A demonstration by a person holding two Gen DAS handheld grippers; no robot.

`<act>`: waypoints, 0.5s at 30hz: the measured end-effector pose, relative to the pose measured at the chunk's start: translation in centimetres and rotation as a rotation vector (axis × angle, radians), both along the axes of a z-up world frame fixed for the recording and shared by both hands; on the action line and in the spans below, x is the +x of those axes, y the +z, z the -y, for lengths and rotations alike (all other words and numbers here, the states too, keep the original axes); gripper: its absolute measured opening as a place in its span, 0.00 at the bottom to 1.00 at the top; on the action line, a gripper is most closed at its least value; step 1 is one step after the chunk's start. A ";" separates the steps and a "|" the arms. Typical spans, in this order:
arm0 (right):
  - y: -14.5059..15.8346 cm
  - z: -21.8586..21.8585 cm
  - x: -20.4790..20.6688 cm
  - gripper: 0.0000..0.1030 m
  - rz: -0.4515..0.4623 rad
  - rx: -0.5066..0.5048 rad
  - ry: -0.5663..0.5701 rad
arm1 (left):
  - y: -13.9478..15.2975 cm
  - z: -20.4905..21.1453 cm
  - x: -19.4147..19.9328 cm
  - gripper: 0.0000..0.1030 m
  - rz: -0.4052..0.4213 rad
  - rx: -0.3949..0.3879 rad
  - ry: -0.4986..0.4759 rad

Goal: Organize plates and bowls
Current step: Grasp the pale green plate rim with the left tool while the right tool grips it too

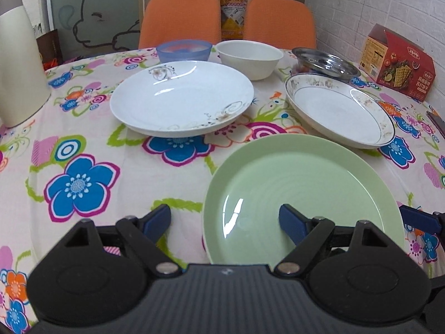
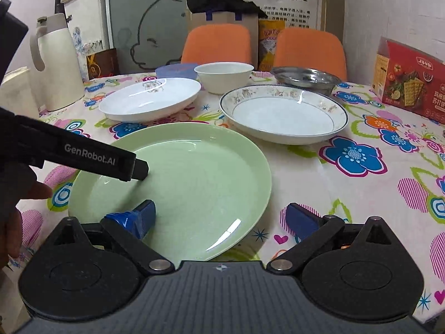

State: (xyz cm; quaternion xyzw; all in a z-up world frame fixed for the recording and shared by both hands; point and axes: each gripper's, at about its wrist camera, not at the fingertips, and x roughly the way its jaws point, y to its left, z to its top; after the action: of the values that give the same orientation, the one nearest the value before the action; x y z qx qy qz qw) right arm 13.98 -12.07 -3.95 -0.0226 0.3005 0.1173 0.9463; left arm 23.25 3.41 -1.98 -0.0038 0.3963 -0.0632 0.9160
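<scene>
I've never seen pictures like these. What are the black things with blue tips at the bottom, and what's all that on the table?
They are two grabbing tools that a person holds, one in each hand. A small camera sits on each, looking forward past its blue tips. One picture comes from the left tool, the other from the right tool. Both are open and hold nothing.

Both hover around the near rim of a green plate, on a flowery tablecloth. Behind it lie a white plate and a plate with a flowered rim. Farther back stand a blue bowl, a white bowl and a metal bowl. A white jug and a red cracker box stand at the sides.
</scene>
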 end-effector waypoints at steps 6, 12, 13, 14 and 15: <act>0.8 -0.6 1.9 0.85 -0.061 -0.012 0.049 | -0.1 0.4 0.1 0.81 0.013 -0.006 -0.041; 0.6 -1.2 1.4 0.82 -0.033 -0.011 0.070 | 0.0 0.9 -0.8 0.66 0.051 -0.007 -0.096; 0.6 -1.3 1.4 0.82 -0.032 -0.013 0.064 | 0.0 0.9 -0.7 0.65 0.050 -0.012 -0.098; 0.6 -1.4 1.3 0.82 -0.033 -0.012 0.057 | 0.0 0.8 -0.7 0.64 0.050 -0.015 -0.102; 0.7 -1.6 1.4 0.82 -0.036 -0.010 0.044 | 0.0 0.8 -0.8 0.63 0.050 -0.016 -0.105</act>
State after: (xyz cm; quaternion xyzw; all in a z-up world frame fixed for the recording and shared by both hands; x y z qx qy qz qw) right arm 15.35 -10.47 -3.29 -0.0317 0.3177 0.1371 0.9377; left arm 22.48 2.64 -1.98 0.0113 0.3724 -0.1145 0.9209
